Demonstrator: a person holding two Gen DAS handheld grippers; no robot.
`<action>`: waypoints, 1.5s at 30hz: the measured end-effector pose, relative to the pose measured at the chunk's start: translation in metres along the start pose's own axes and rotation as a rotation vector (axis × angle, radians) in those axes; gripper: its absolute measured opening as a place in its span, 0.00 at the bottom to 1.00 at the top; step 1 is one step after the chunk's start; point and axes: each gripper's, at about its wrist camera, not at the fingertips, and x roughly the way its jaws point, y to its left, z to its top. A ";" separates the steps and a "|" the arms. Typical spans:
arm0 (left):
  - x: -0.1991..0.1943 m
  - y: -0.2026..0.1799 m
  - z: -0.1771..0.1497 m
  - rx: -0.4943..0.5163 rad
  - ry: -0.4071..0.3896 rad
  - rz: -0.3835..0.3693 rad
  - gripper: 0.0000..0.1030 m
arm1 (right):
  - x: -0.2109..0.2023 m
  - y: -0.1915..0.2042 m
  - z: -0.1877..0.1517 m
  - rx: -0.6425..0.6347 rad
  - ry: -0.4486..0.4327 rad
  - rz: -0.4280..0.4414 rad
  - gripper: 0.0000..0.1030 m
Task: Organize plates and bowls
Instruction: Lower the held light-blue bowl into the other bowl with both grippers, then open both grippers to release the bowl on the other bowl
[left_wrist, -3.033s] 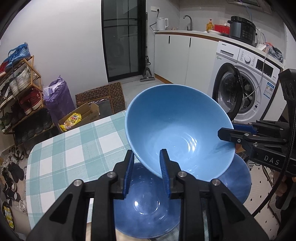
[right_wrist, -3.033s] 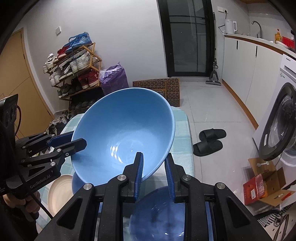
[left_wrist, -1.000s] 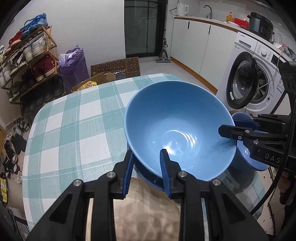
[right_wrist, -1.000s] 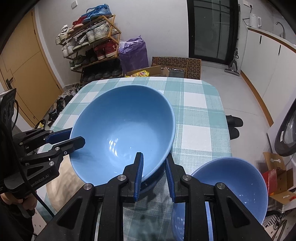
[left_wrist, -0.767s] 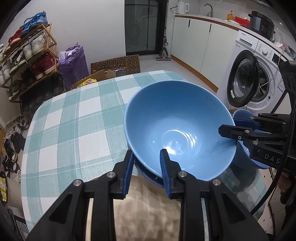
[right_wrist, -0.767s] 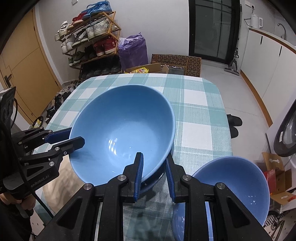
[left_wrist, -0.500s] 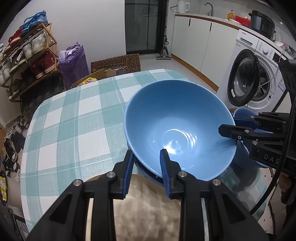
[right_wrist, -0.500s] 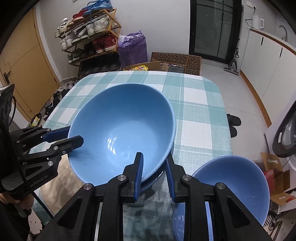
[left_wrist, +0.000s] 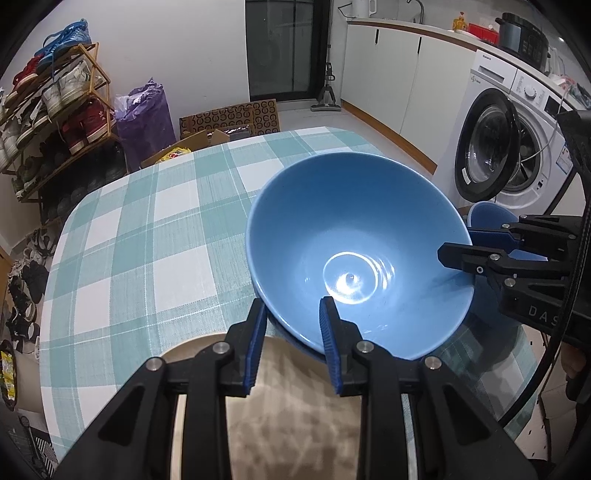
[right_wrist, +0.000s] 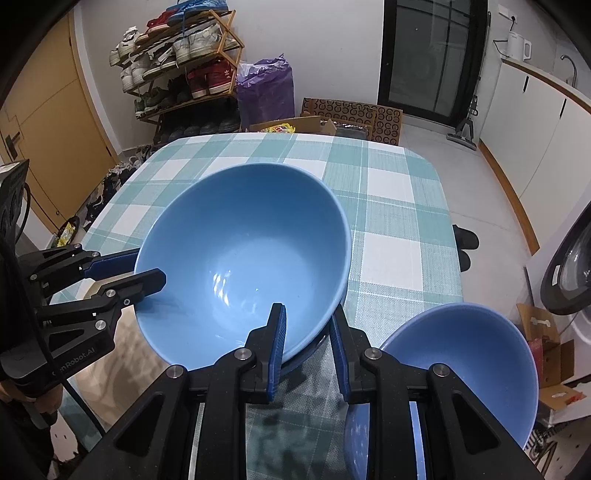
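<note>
Both grippers are gripping the rim of the large blue bowl (right_wrist: 243, 258): the left gripper (left_wrist: 291, 332) is clamped on its near edge in the left wrist view, and the right gripper (right_wrist: 306, 336) is pinching the rim on the other side. Compared with three seconds ago, when the bowl was hanging tilted in the air with the room behind it, it is now sitting low over a darker blue dish (right_wrist: 314, 347) near the table's near edge, so the stacking step is looking nearly finished (whether it is fully seated I cannot tell). A smaller blue bowl (right_wrist: 476, 354) is standing just beside it at the near right corner, close to the right gripper's path. A beige plate (left_wrist: 288, 410) is lying under the left gripper. The checked tablecloth (left_wrist: 147, 229) is lying bare toward the far edge.
</note>
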 end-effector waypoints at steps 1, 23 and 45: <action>0.000 0.000 0.000 0.001 0.001 0.000 0.27 | 0.001 0.000 0.000 -0.004 0.002 -0.003 0.23; 0.003 -0.001 -0.003 0.018 0.017 -0.001 0.31 | 0.005 0.005 -0.004 -0.062 0.008 -0.067 0.28; -0.027 -0.001 0.006 0.011 -0.086 -0.073 0.95 | -0.045 -0.020 -0.017 0.054 -0.151 0.038 0.82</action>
